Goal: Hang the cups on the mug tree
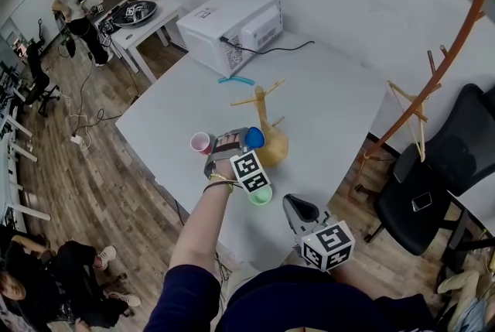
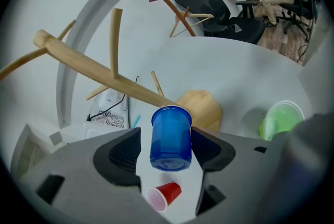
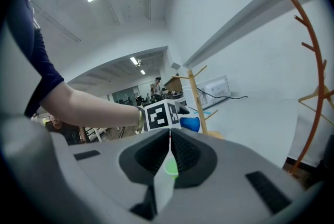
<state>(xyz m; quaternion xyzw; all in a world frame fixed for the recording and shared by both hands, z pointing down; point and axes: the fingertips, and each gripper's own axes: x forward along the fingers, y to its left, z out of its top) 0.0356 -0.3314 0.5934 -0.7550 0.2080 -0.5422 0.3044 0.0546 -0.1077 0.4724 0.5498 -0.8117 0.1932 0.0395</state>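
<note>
White desk (image 1: 340, 83) in an open office, wood floor (image 1: 85, 168), microwave (image 1: 232, 27) at the back. Left gripper (image 2: 166, 140) fingers spread wide around the blue cup (image 2: 170, 134), right by the mug tree (image 2: 88, 64). Right gripper (image 3: 170, 140) fingers pinched together, empty.

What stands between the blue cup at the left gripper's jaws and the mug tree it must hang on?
Nothing visible. The blue cup sits between the left gripper's jaws, its rim right up against the mug tree's trunk. The red cup lies below it and the green cup stands off to one side.
</note>
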